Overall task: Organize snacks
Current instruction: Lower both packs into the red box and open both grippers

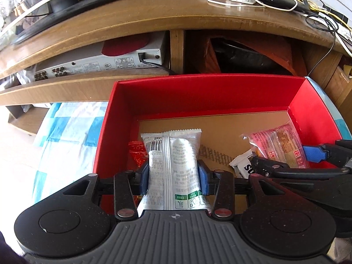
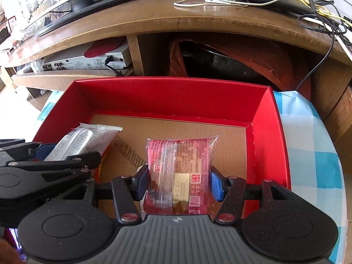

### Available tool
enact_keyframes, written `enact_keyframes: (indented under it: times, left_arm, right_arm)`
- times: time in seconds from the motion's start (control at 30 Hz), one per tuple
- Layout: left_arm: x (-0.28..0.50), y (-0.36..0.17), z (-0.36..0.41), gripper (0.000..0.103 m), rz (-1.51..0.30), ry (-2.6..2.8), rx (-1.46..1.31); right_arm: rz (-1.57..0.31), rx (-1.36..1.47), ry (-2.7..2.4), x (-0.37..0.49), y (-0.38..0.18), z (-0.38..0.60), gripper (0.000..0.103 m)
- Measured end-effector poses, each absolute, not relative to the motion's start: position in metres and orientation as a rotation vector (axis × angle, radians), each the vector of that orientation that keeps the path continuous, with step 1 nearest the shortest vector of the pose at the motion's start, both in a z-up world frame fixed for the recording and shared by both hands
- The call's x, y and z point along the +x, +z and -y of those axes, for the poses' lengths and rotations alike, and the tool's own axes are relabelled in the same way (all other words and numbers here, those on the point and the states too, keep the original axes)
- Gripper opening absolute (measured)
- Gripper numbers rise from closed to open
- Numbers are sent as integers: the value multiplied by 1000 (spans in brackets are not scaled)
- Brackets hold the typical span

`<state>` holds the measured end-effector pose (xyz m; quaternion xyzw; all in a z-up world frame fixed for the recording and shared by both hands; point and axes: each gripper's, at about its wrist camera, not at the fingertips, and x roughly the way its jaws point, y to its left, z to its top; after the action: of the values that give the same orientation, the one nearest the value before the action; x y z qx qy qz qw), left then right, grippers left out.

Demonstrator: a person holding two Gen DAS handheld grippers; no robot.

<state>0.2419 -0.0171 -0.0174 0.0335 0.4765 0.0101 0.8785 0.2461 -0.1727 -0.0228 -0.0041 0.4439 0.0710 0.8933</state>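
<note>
The left hand-held gripper (image 1: 173, 177) clamps a silver snack packet (image 1: 172, 165) over the red box (image 1: 198, 92) at 9 o'clock. The right hand-held gripper (image 2: 179, 183) pinches a pink snack packet (image 2: 179, 171) at 3 o'clock. Neither is released yet, and two small packets already lie inside.

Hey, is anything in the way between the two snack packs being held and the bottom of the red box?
Nothing visible. The silver pack in the left gripper and the pink pack in the right gripper both hang over bare cardboard floor of the red box.
</note>
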Motion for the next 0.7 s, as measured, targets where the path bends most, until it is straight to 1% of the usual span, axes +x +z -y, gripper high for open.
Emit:
enact_keyframes:
  times: [0.13,0.2,0.3,0.6,0.7]
  left_arm:
    - [241,-18,17,58,-1000,28,65]
    - [241,-18,16,64,-997,41,63]
    - [240,-15,12,70,-986,49,55]
    - [234,5,10,80,-949,25,22]
    - [230,12,10,82,-937,17,19]
  right_arm:
    - [-915,-24,140,245,-23,171,68]
    - [-910,-21,135,244,-22,172,68]
    - [-900,-13,127,242,-19,175,69]
    - [-859,10,111,236,-1,183,69]
    - [-849,15,112,231,5,184,69]
